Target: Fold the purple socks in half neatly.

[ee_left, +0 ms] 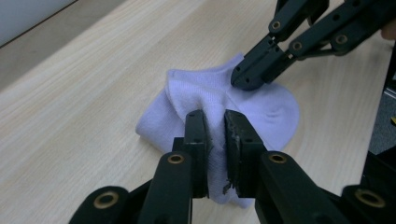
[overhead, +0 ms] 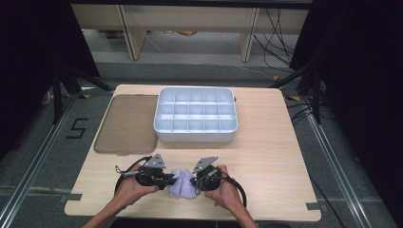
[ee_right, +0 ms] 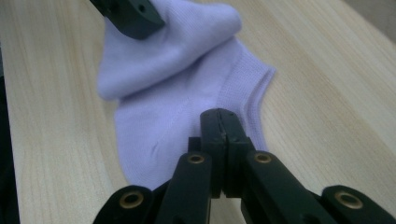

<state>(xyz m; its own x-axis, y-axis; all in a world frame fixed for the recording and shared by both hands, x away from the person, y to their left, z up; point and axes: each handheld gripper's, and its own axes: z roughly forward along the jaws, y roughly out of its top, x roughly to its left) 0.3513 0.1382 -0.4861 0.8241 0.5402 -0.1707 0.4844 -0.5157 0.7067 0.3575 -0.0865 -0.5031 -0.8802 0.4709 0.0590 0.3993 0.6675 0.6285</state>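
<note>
A lavender ankle sock (overhead: 183,184) lies partly folded on the wooden table near its front edge, between the person's two hands. My left gripper (ee_left: 215,135) is shut on a raised fold of the sock (ee_left: 205,93), with fabric bunched between the jaws. My right gripper (ee_right: 223,123) has its jaws shut tight together with no fabric seen between them. Its tip hovers at or rests on the sock (ee_right: 177,93) near the ribbed cuff. In the high view the left gripper (overhead: 170,180) and the right gripper (overhead: 195,182) face each other across the sock.
A white tray (overhead: 195,137) divided into several compartments stands at the middle of the table, beyond the hands. A flat brown translucent lid (overhead: 127,123) lies to its left. Bare wood stretches to the right of the hands.
</note>
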